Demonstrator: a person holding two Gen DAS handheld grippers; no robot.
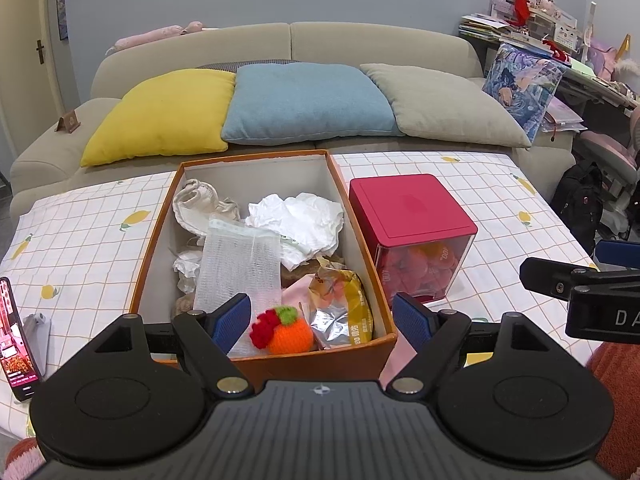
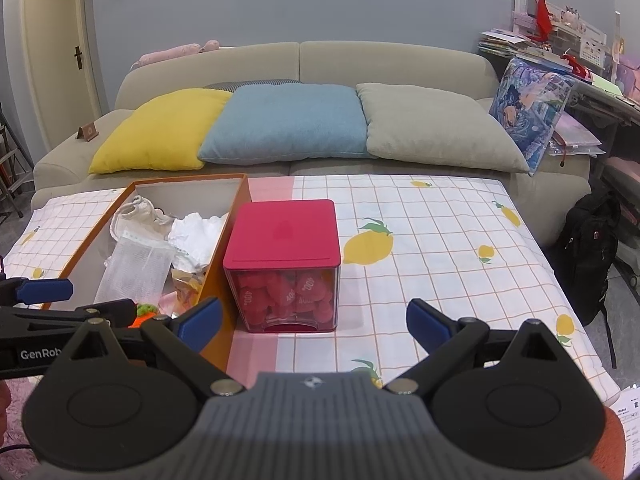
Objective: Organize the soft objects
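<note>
An orange cardboard box (image 1: 154, 240) on the table holds soft things: a crocheted orange fruit (image 1: 289, 331), a white mesh pouch (image 1: 238, 266), crumpled white tissue (image 1: 298, 220), a cream cloth bag (image 1: 196, 202) and a yellow snack packet (image 1: 344, 312). My left gripper (image 1: 322, 322) is open and empty at the box's near end, with the crocheted fruit between its blue pads. My right gripper (image 2: 314, 324) is open and empty, low over the table in front of the red-lidded clear box (image 2: 282, 236). The orange box also shows in the right wrist view (image 2: 218, 280).
The red-lidded box (image 1: 412, 208) stands right of the orange box and holds pink pieces. A phone (image 1: 16, 340) lies at the table's left edge. A sofa with yellow (image 1: 160, 116), blue and grey cushions stands behind the lemon-print tablecloth (image 2: 440, 248). A black backpack (image 2: 588, 252) sits at the right.
</note>
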